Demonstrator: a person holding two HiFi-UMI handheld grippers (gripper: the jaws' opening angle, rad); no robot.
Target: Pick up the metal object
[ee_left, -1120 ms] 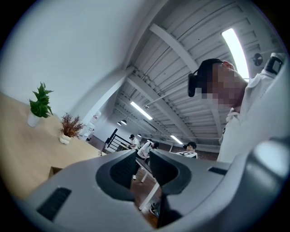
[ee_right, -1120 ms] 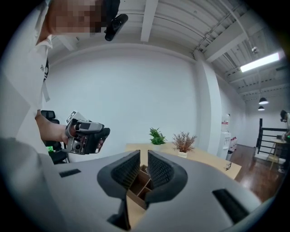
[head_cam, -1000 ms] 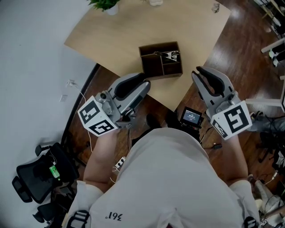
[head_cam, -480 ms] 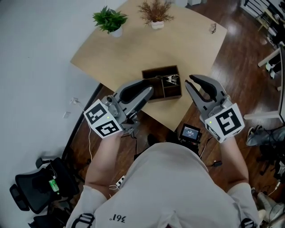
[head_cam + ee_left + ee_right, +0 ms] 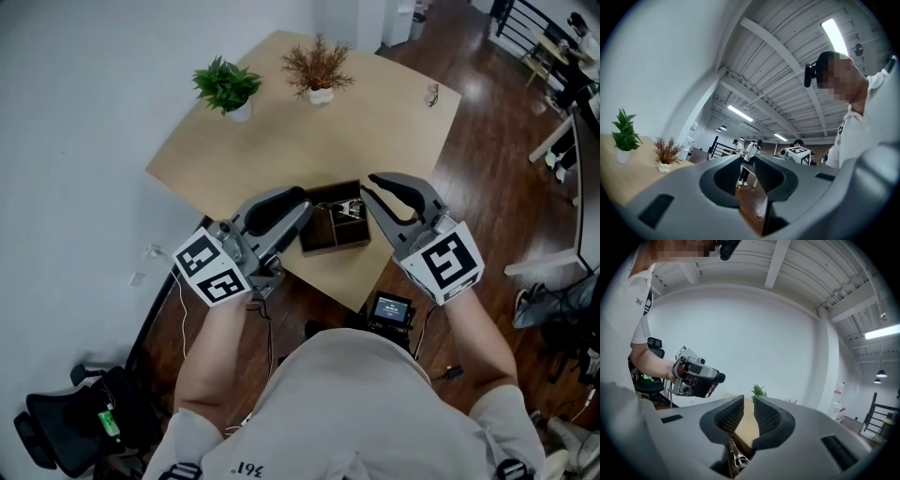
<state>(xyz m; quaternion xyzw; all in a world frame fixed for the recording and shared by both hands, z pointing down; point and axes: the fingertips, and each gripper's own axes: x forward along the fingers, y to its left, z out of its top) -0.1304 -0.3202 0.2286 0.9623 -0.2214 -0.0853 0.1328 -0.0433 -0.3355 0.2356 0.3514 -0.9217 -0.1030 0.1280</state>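
A metal clip (image 5: 352, 208) lies in the right compartment of a dark brown divided box (image 5: 323, 240) near the front corner of the light wooden table (image 5: 281, 141). My left gripper (image 5: 305, 202) hovers at the box's left side, jaws shut with only a thin slit and nothing between them (image 5: 748, 161). My right gripper (image 5: 368, 180) hangs just right of the box and above the clip, also shut and empty. In the right gripper view the clip (image 5: 737, 456) shows low down below the right gripper (image 5: 749, 401).
A green potted plant (image 5: 228, 86) and a dried plant (image 5: 317, 67) stand at the table's far side, with glasses (image 5: 432, 94) near the right edge. A small screen device (image 5: 391, 307) sits on the wooden floor below. A black chair (image 5: 66, 422) is at lower left.
Both grippers have moved forward over the table's corner and now flank the box. The head view has tilted up, so the plants have come into sight.
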